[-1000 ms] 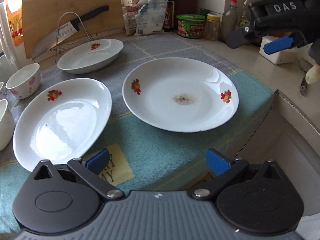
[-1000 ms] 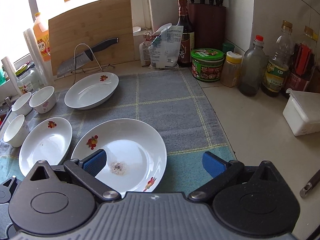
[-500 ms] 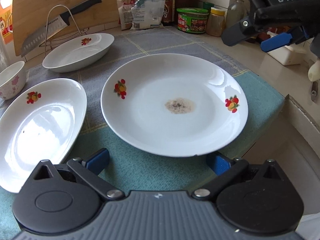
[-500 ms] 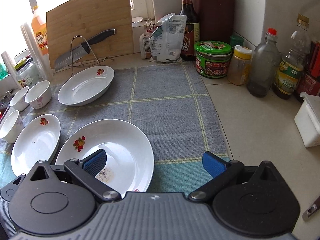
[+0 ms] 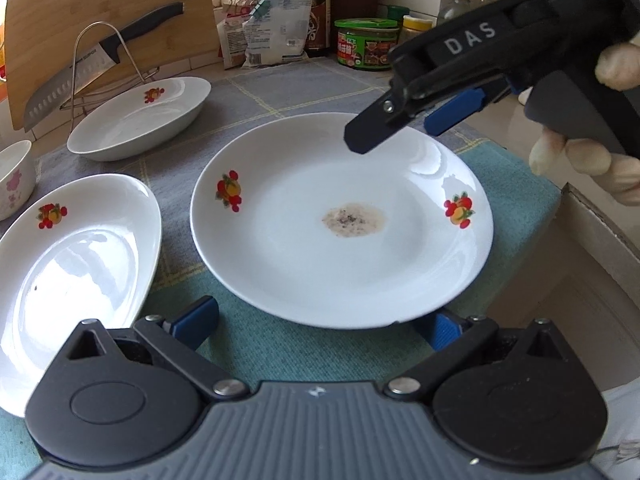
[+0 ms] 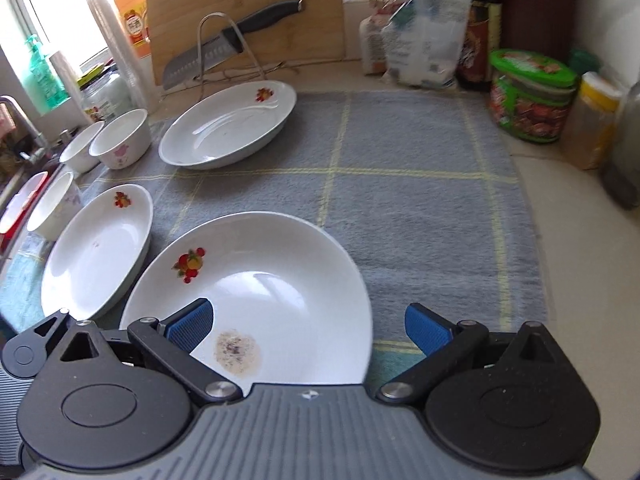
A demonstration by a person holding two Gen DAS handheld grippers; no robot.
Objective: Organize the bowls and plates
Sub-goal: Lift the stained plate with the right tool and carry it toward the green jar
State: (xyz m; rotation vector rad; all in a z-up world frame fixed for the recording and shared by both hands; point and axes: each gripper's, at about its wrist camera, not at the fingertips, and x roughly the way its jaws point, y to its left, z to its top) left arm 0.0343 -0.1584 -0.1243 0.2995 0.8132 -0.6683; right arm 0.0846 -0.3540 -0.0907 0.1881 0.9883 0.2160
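**Crowding a stained plate from two sides**

Lying flat on a grey and teal checked towel (image 6: 420, 208), the large round plate (image 5: 340, 220) with fruit prints and a brown speckled stain (image 5: 354, 221) at its centre serves as the landmark. Just left of it, nearly touching rims, sits an oval dish (image 5: 76, 264); a second oval dish (image 5: 140, 118) rests behind and to the left, well apart. Further left of the plate stand small white bowls (image 6: 120, 138), one with a pink print. Behind the plate, along the wall, are a bamboo cutting board (image 6: 244, 12), a knife (image 6: 224, 52) on a wire rack, paper packets (image 6: 420, 36), a green-lidded tub (image 6: 532, 96) and bottles.

The left gripper (image 5: 316, 322) hovers at the plate's near edge, jaws wide; its right pad lies just under the rim, its left pad on the towel clear of the plate. The right gripper (image 6: 308, 324), held by a gloved hand (image 5: 580, 152), hangs above the plate's far right rim, jaws also spread wide and holding nothing; in its own view its left pad overlaps the plate and its right pad hangs over bare towel.

Right of the plate the towel ends close by, then bare counter and a raised counter edge (image 5: 600, 224). Behind the plate, open towel reaches to the packets.
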